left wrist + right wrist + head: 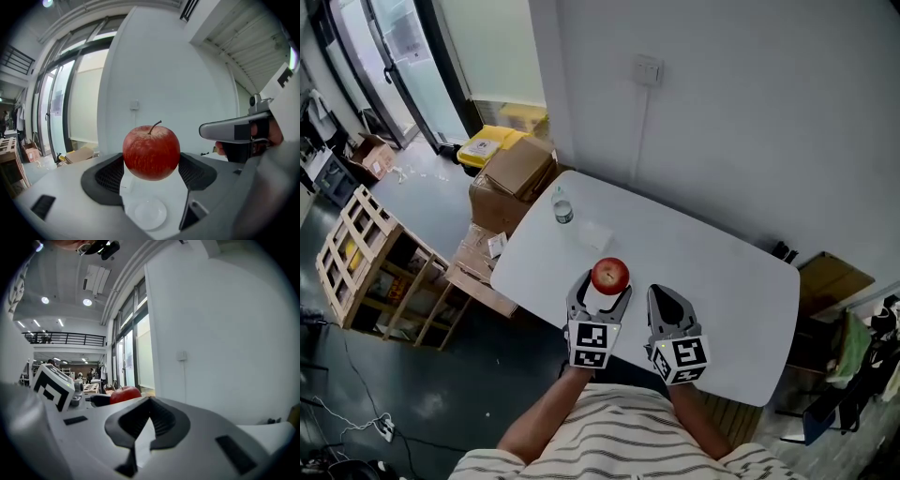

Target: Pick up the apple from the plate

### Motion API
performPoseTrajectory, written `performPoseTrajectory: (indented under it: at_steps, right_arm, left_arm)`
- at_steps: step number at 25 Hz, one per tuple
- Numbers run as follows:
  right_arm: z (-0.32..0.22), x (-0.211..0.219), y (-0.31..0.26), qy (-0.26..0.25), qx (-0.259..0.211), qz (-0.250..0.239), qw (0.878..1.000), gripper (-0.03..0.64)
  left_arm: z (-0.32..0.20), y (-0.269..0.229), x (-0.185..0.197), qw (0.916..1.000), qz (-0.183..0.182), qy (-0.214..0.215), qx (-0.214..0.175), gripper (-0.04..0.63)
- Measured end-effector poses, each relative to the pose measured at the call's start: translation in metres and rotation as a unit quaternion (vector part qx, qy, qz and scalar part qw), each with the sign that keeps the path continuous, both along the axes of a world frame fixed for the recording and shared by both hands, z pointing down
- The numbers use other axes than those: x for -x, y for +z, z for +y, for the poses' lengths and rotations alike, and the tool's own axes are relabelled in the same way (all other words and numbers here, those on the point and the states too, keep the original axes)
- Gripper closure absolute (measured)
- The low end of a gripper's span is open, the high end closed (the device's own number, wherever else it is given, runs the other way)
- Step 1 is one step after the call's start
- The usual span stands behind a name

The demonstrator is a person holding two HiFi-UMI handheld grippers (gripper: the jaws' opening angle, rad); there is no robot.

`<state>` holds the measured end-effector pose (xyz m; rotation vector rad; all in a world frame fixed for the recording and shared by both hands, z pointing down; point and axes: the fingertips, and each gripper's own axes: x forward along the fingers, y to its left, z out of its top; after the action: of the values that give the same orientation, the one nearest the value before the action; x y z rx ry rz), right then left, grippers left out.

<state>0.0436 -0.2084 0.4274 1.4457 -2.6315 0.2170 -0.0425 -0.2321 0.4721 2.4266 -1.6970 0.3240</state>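
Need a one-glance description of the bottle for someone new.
Start at the white table. Near its far left edge, by the cardboard boxes, stands the bottle: small, clear, the only upright thing on it.

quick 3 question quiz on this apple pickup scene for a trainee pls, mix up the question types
1. True or false: the right gripper has its fingers together with nothing between them.
2. What holds the apple? A the left gripper; B the right gripper; C nothing.
3. Fill in: the apple hangs ___ the white plate.
Key: 1 true; 2 A; 3 above.
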Motion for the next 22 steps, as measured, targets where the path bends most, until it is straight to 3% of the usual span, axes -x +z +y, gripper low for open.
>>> performPoseTrajectory:
  at_steps: [22]
  right_arm:
    - [0.003, 0.012, -0.011, -0.018, -0.015, 0.000, 1.000, 0.607]
  left_arm:
    - [0.008, -0.031, 0.005, 0.9997, -0.004, -0.006, -0.024, 0.221]
